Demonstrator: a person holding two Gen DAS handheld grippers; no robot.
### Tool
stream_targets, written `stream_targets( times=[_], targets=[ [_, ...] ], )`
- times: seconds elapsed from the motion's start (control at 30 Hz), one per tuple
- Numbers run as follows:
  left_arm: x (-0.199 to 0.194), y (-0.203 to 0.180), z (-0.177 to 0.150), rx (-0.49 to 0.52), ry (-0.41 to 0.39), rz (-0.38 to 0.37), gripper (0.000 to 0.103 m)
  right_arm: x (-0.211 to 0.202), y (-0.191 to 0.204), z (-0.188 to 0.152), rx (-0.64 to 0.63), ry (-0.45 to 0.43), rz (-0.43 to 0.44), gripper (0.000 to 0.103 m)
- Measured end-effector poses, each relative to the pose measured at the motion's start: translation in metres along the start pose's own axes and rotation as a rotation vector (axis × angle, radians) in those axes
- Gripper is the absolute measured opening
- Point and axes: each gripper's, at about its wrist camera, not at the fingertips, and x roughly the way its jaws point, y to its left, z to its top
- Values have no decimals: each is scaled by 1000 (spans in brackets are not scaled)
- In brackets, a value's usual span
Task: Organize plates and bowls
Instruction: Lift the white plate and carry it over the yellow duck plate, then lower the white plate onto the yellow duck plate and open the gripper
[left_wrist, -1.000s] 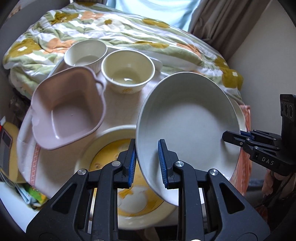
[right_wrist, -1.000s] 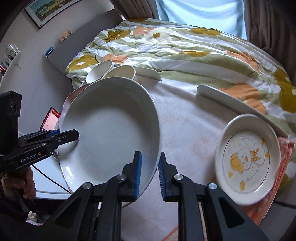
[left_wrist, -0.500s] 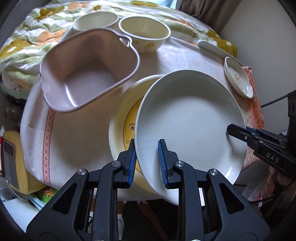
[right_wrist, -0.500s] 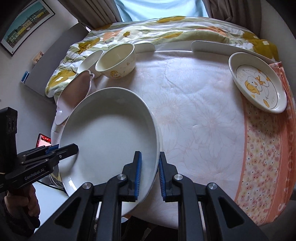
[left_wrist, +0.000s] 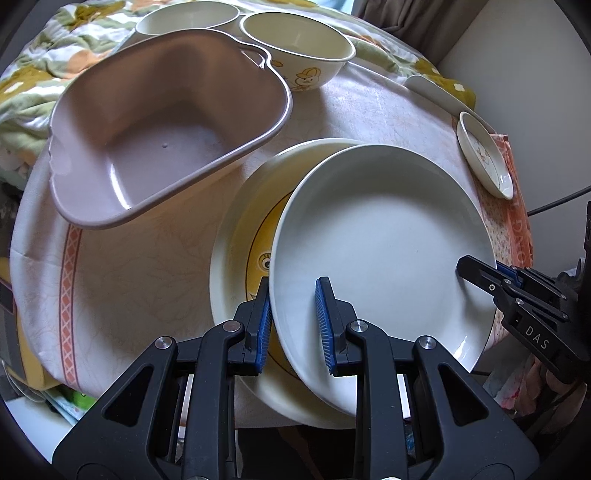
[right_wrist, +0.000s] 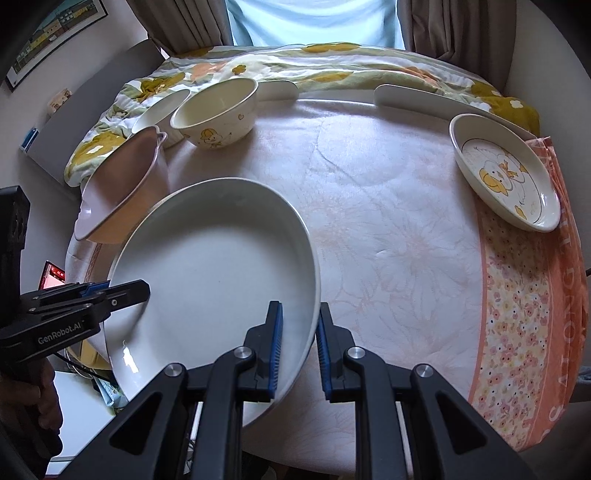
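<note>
Left wrist view: left tongs (left_wrist: 293, 319) and right tongs (right_wrist: 299, 345) each clench the white plate (left_wrist: 380, 236) by opposite rims, over the yellow-printed plate (left_wrist: 236, 251). Pink basin (left_wrist: 162, 122) sits at 10 o'clock on the table (right_wrist: 388, 229).

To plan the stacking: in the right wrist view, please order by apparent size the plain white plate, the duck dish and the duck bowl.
1. Plain white plate, largest, though nearest the camera.
2. Duck dish.
3. Duck bowl, smallest, but farthest away, so unsure against the dish.
</note>
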Motion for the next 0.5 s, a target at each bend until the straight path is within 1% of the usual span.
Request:
stream_targets(
  times=[0.17, 0.27, 0.4, 0.5],
  targets=[
    [3, 2, 2, -5, 0, 0, 20, 1, 0, -1, -8, 4, -5, 16],
    [2, 2, 1, -2, -3, 13, 21, 1, 3, 1, -20, 5, -8, 16],
    [0, -2, 0, 26, -13, 64, 20, 1, 5, 0, -27, 2, -3, 16],
    [-2, -10, -1, 65, -22, 125, 20, 1, 6, 1, -38, -1, -13, 16]
  ],
)
